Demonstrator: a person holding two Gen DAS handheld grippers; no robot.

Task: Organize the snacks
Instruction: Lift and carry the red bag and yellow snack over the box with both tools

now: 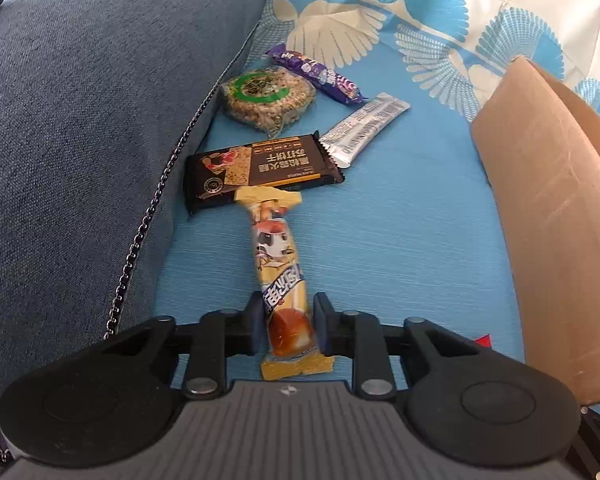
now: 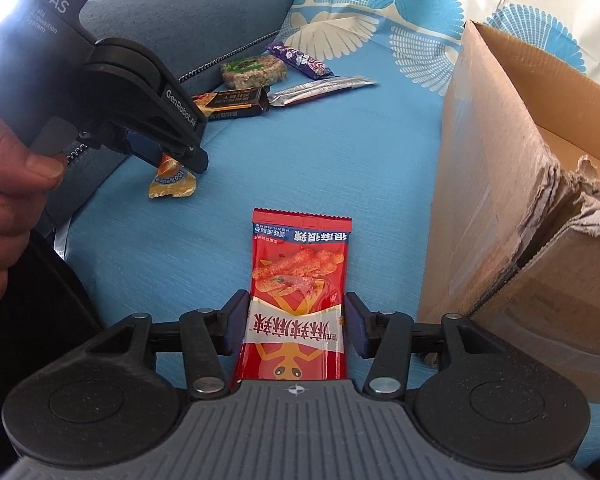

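The left gripper jaws pinch a yellow bar; the right gripper jaws straddle, spread, a red packet (glossy) beside the box.

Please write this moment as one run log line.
left gripper: shut on yellow snack bar | right gripper: around red snack packet | cardboard box: open
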